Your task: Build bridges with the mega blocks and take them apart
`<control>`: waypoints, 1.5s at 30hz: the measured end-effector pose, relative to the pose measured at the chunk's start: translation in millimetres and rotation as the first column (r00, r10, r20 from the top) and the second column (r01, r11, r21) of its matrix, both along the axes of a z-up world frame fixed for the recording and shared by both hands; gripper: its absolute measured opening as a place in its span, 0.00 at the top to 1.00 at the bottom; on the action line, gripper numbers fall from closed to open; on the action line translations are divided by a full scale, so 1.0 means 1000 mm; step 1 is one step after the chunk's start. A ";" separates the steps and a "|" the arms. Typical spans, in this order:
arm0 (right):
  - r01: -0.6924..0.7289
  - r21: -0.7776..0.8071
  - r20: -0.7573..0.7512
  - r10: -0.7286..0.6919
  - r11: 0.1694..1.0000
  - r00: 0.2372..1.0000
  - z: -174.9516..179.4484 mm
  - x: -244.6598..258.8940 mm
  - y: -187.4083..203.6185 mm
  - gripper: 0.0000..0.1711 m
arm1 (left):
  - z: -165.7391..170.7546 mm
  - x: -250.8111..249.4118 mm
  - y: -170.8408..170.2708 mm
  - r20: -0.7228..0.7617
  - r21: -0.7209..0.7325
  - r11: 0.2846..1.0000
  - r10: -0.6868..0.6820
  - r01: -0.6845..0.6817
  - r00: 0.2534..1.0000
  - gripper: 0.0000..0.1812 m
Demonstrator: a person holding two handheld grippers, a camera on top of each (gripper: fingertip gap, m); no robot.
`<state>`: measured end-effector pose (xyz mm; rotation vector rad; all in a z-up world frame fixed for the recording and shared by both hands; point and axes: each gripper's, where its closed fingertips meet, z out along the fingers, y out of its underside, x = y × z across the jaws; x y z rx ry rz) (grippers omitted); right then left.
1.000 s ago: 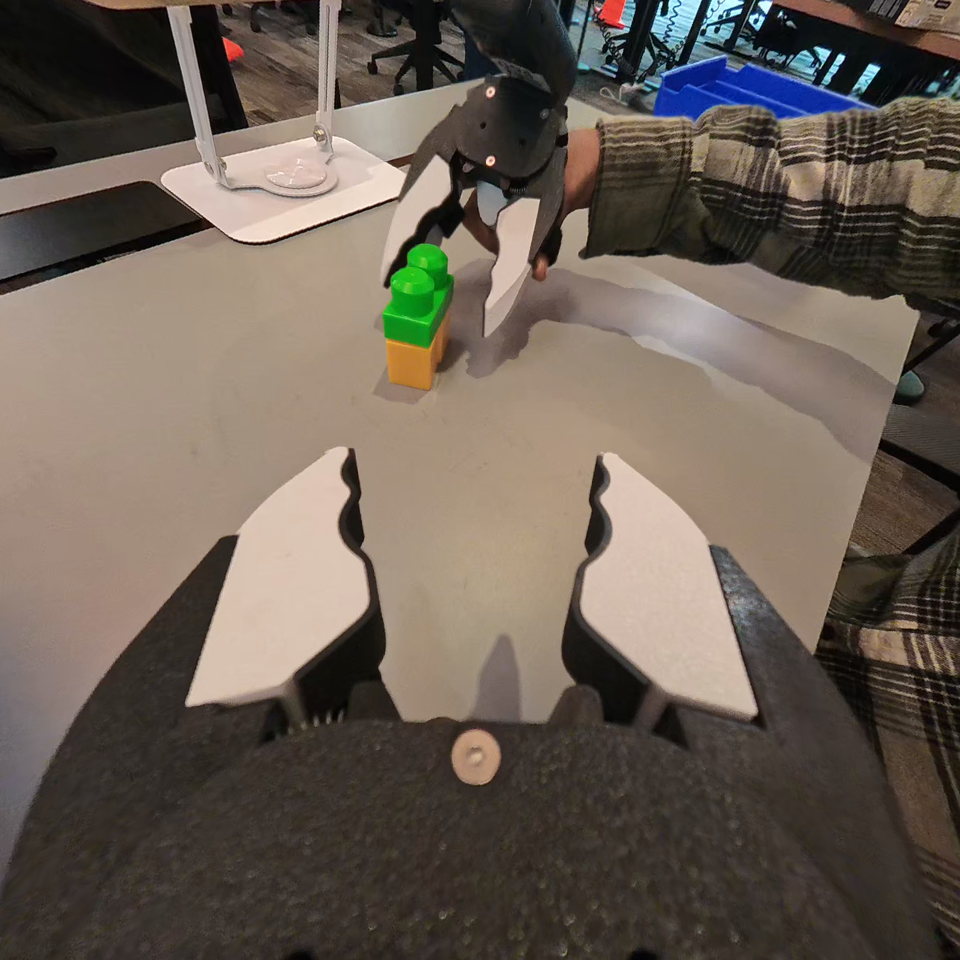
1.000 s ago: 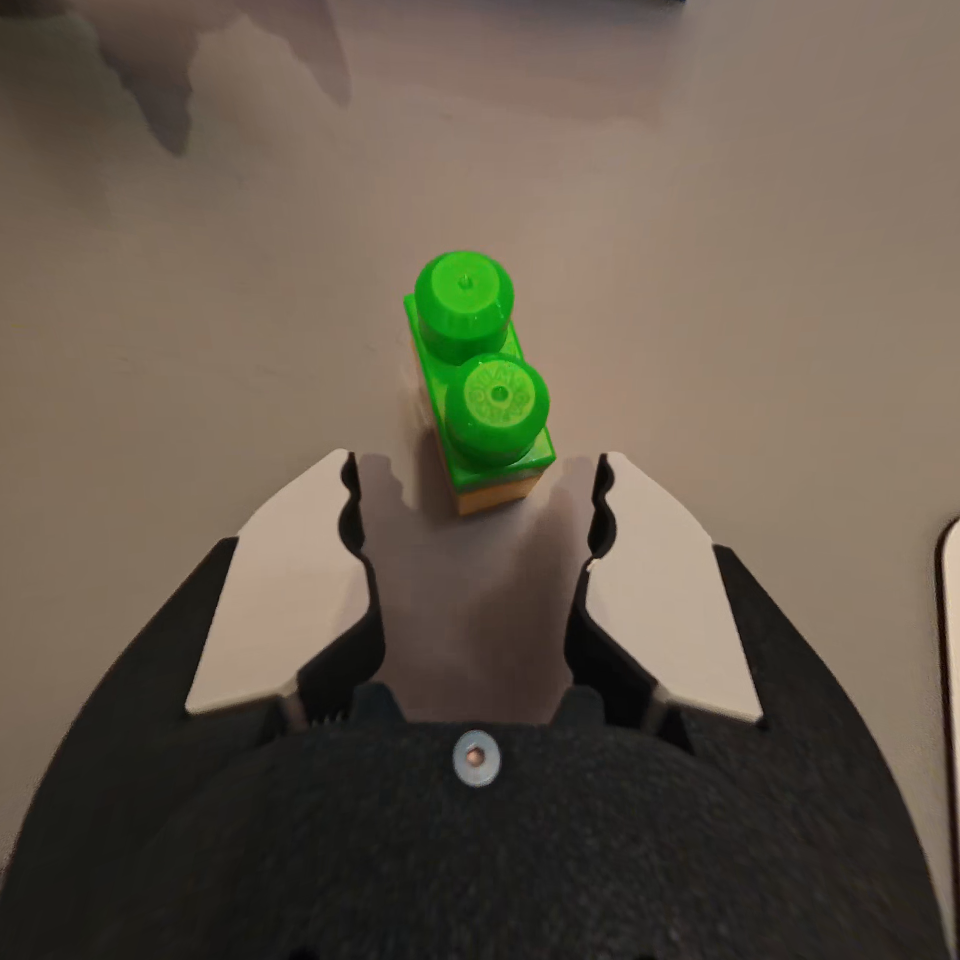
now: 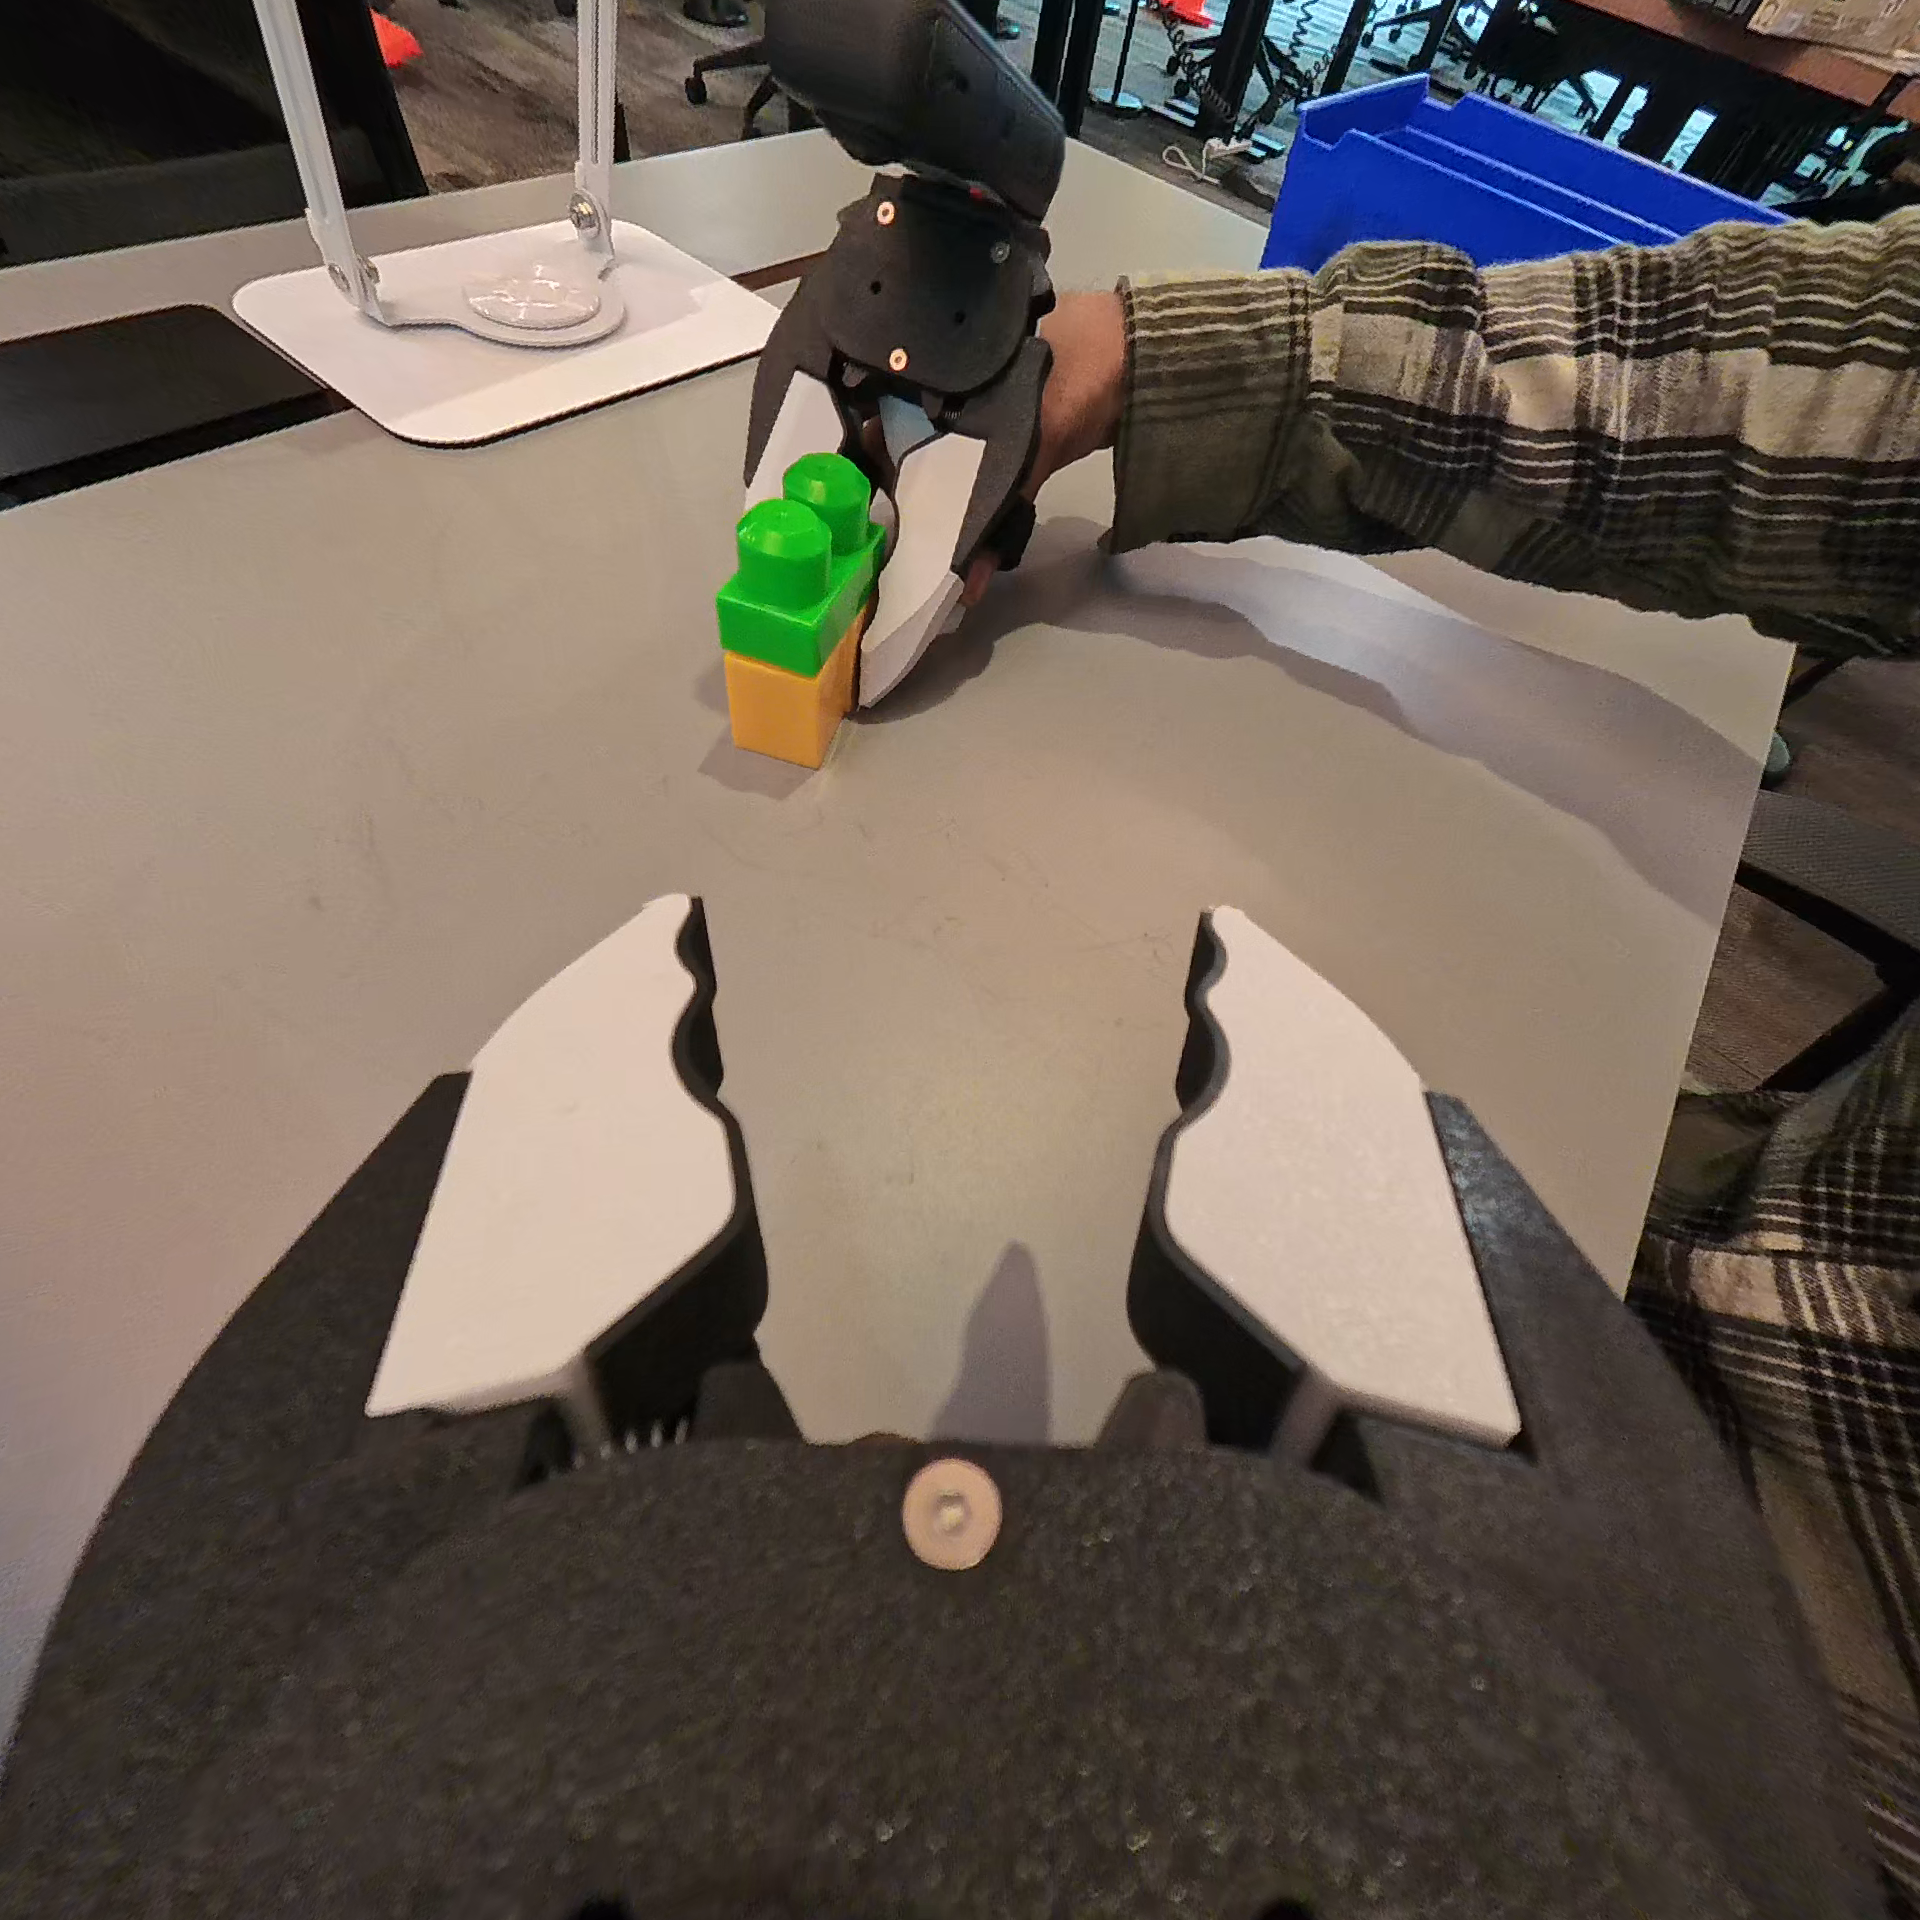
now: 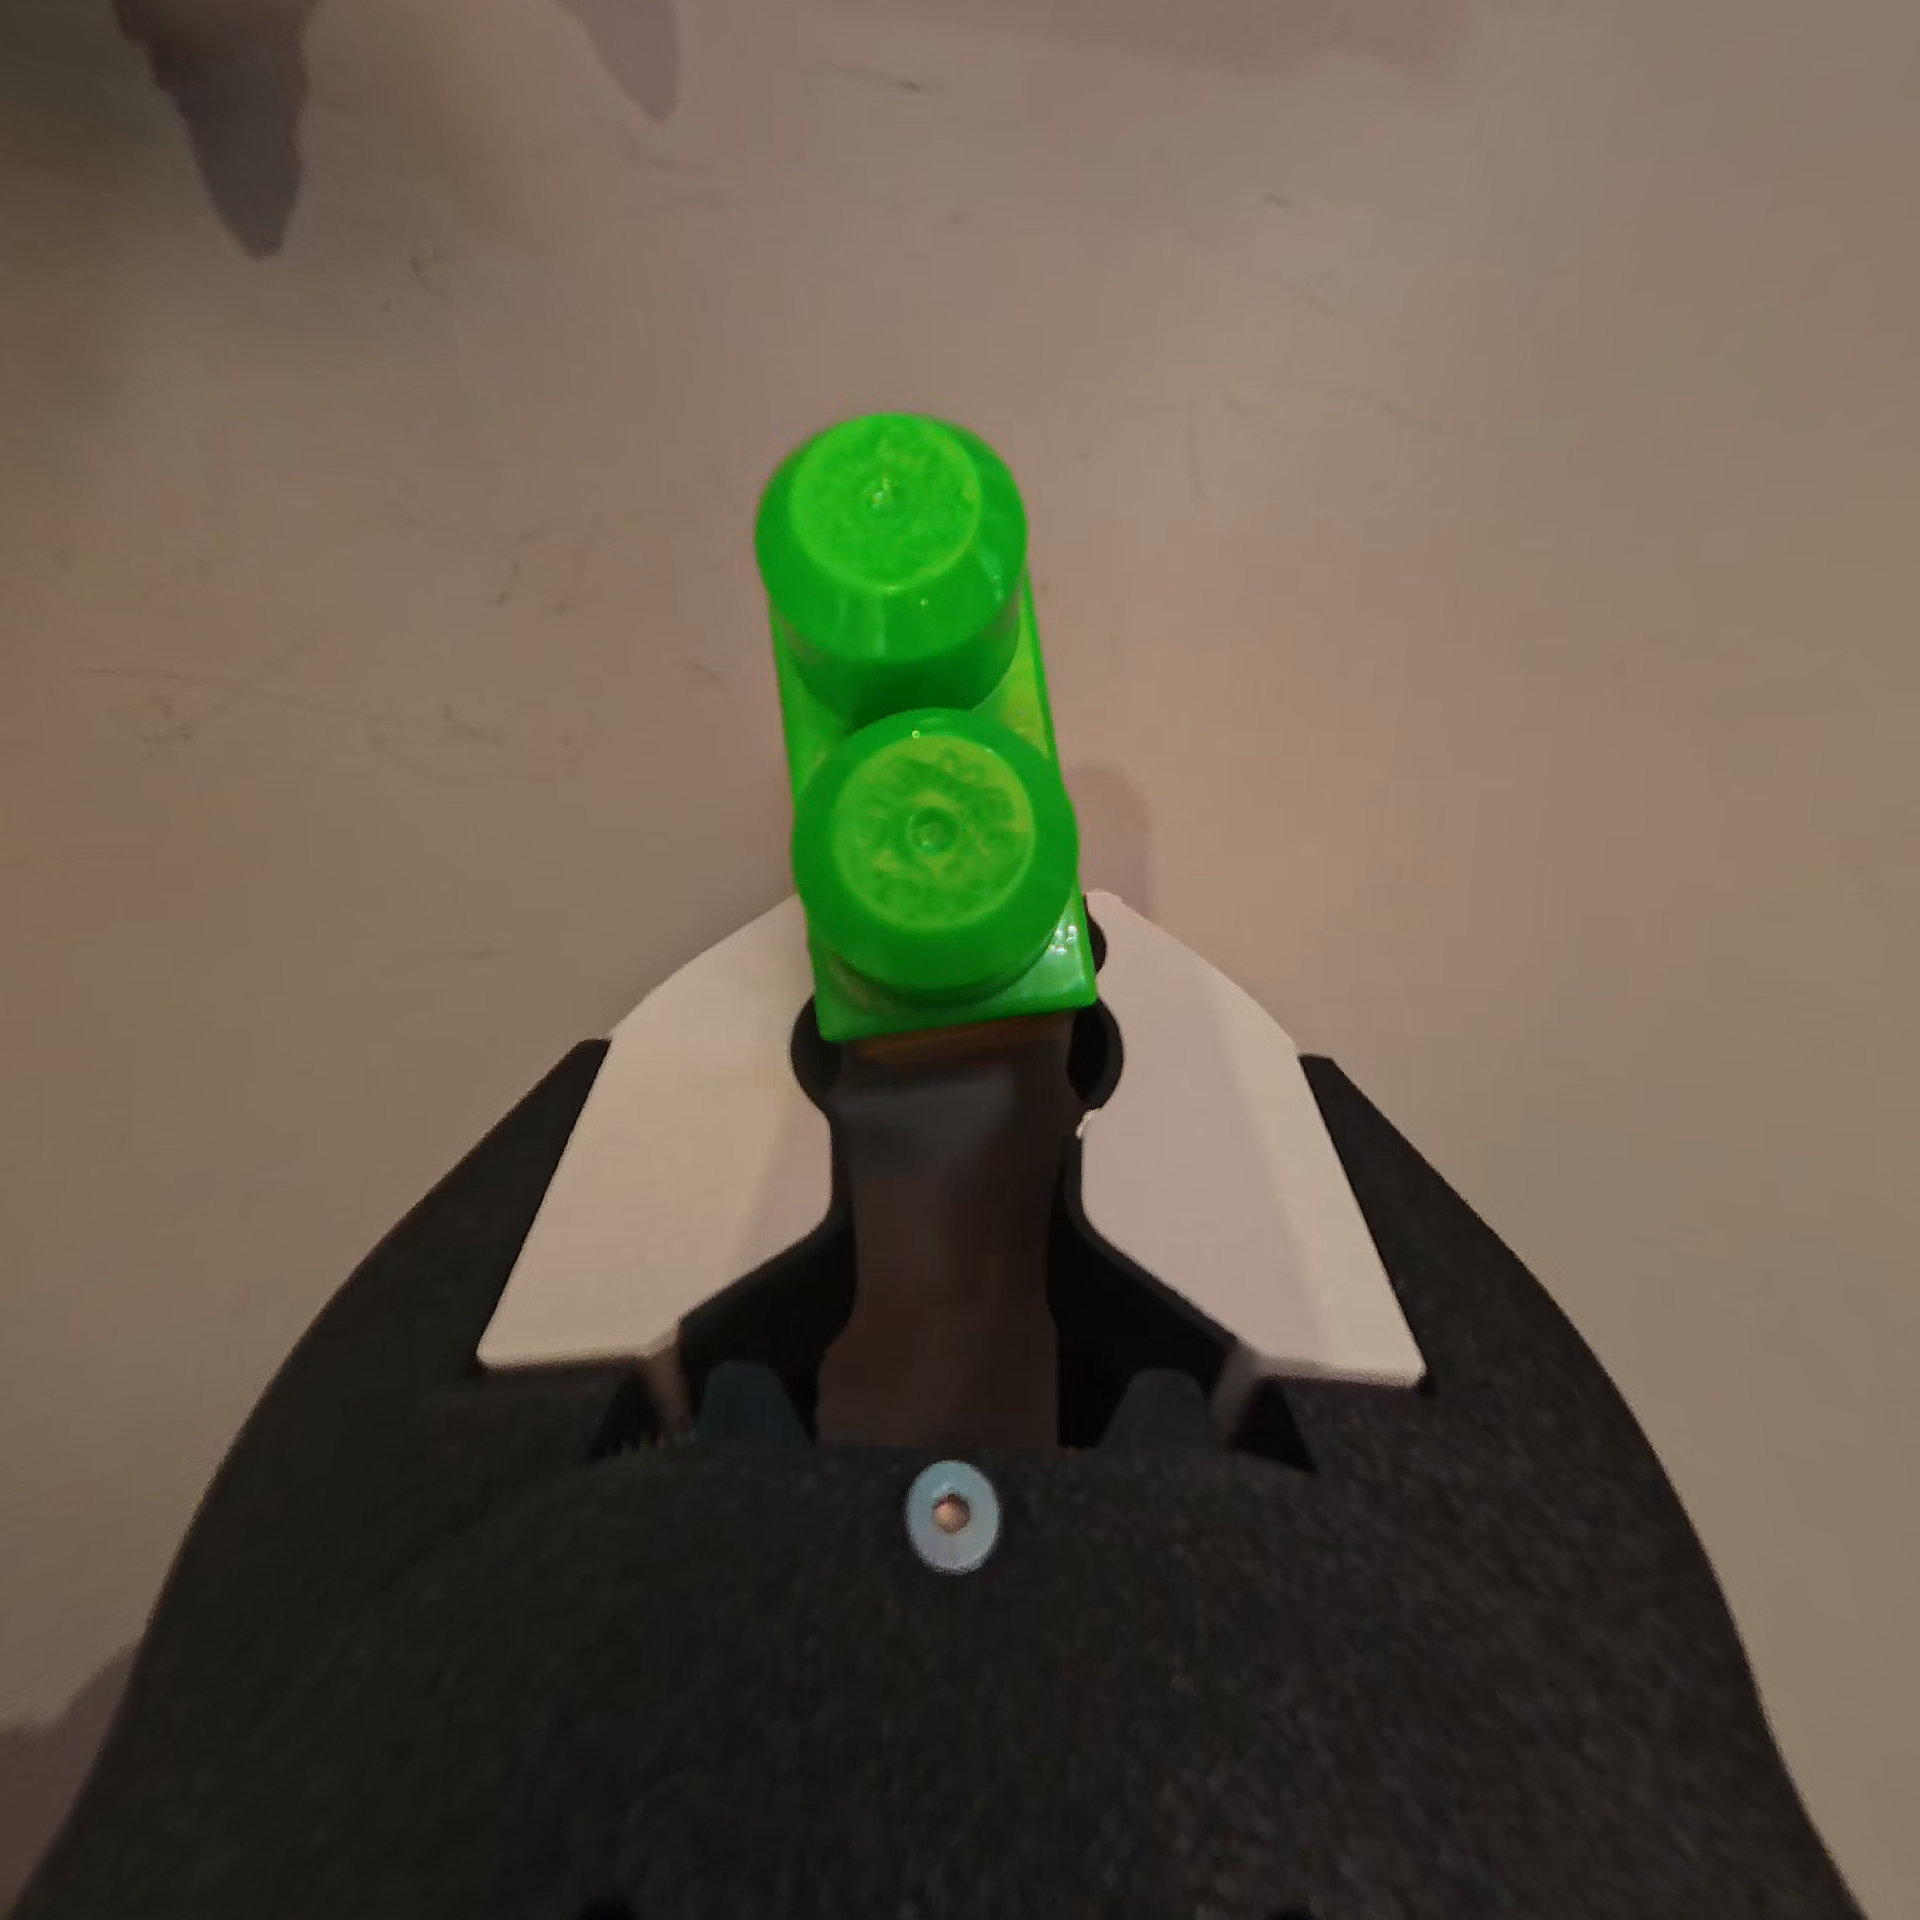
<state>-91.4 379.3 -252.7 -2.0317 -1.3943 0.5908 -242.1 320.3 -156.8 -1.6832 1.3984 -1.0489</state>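
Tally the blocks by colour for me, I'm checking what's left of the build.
Green two-stud plastic block, stacked on top: 1
Orange-yellow plastic block, underneath on the grey table: 1
Total: 2

The right gripper (image 4: 951, 971) points down at the grey table (image 4: 1455, 468). Its two white fingers (image 4: 707, 1091) are closed around the near end of the green block (image 4: 920, 748), which has two round studs. A thin edge of the orange block (image 4: 935, 1042) shows just under the green one.
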 end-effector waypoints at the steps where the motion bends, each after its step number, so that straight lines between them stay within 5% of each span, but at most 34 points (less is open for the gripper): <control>1: 0.009 0.002 0.003 -0.009 1.000 1.000 0.000 0.001 0.000 0.76 | -0.001 0.001 0.000 -0.001 -0.001 1.000 -0.002 0.002 1.000 0.52; 14: 0.136 -0.011 -0.060 -0.137 0.991 0.989 0.040 0.025 -0.025 0.77 | 0.000 0.030 0.021 0.062 0.086 0.996 0.000 -0.006 0.998 0.48; 21: 0.192 -0.046 -0.060 -0.195 0.980 0.979 0.080 0.041 -0.052 0.77 | 0.013 0.110 0.027 0.121 0.050 0.975 -0.219 0.215 0.968 0.48; 31: 0.234 -0.034 -0.054 -0.236 0.972 0.970 0.108 0.050 -0.070 0.77 | 0.022 0.176 0.006 0.197 0.047 0.902 -0.430 0.429 0.881 0.53; 45: 0.201 -0.078 -0.097 -0.208 0.977 0.973 0.110 0.022 -0.068 0.76 | 0.028 0.173 -0.006 0.263 0.077 0.876 -0.479 0.476 0.838 0.72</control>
